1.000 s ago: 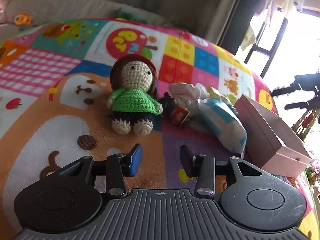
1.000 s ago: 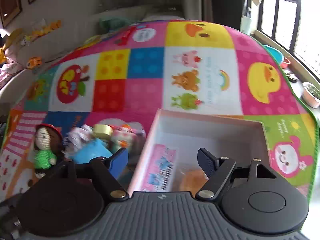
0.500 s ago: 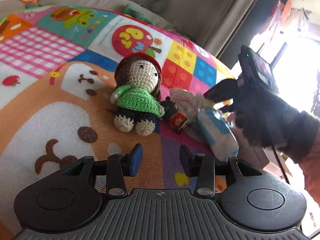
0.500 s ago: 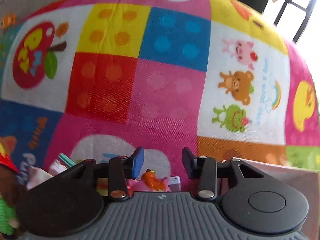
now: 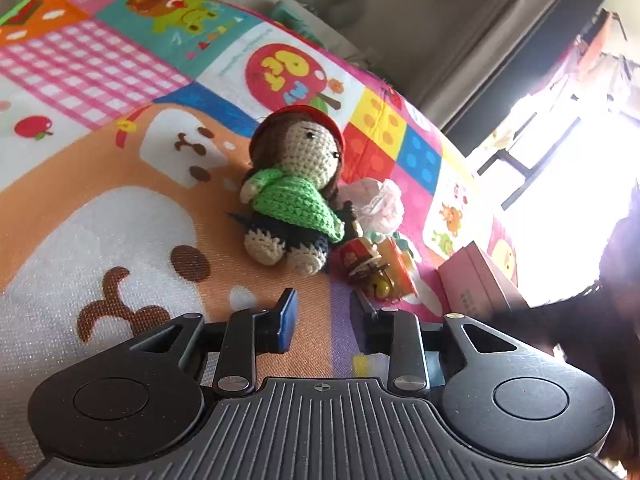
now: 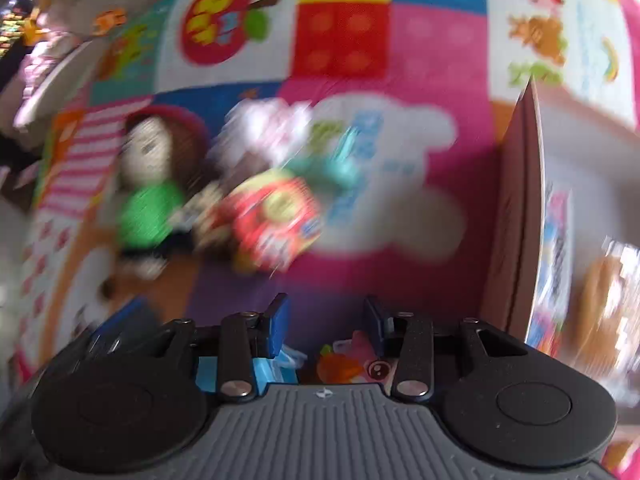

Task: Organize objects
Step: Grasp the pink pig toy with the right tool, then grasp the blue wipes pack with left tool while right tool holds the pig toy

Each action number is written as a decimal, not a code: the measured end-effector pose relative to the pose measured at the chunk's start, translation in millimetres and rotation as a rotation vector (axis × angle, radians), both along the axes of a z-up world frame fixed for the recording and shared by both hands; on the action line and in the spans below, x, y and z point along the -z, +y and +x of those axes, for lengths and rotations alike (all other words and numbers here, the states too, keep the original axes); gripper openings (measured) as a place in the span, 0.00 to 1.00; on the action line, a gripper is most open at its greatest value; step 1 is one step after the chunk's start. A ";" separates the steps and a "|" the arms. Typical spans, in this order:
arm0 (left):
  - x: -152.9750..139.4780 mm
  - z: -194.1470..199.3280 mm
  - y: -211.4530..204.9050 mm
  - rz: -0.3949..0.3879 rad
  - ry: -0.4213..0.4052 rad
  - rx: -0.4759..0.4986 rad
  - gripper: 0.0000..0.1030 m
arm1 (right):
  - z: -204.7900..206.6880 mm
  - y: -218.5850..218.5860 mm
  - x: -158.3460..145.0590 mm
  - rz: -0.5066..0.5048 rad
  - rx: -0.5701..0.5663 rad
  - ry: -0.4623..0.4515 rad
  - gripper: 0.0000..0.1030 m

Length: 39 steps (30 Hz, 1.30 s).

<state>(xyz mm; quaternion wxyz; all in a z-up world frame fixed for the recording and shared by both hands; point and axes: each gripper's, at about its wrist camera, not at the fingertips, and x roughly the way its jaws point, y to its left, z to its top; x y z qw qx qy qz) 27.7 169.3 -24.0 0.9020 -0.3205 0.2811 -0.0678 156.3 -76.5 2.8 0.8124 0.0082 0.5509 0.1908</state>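
One crocheted doll (image 5: 294, 196), green top and red hat, is sitting upright on the patterned play mat (image 5: 120, 208). Touching its right side, one small cluster of toys is lying: a red-and-yellow packet (image 5: 376, 266) in front, a pale pink bundle (image 5: 382, 200) behind; the exact count in the cluster cannot be told. One pink box (image 5: 476, 284) is sitting open further right, near the cluster but apart.

Left gripper (image 5: 324, 320) is hovering low over the mat just in front of the doll, fingers parted, nothing between them.

Right gripper (image 6: 325, 326) is showing a gap between its fingers; a blue-and-pink packet (image 6: 280, 368) is lying under them. Grasping or released: cannot tell. The right view is heavily blurred. The box's contents are unreadable.
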 end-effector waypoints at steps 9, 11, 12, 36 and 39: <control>-51.3 -40.3 -21.2 0.236 0.064 0.077 0.31 | -118.8 -58.6 -17.7 -0.063 -0.073 -0.293 0.59; -57.2 -51.5 -27.6 0.230 0.095 0.144 0.31 | -130.5 -72.8 -13.8 -0.072 -0.026 -0.308 0.59; -58.9 -57.9 -29.2 0.216 0.108 0.170 0.31 | -136.2 -80.5 -15.3 -0.068 0.003 -0.326 0.59; -57.4 -18.4 -162.6 0.629 0.090 0.465 0.58 | -218.1 -33.4 10.6 0.058 -0.230 -0.459 0.59; -43.4 -15.5 -174.8 0.706 0.134 0.500 0.58 | -225.4 -61.0 3.7 0.019 -0.222 -0.500 0.62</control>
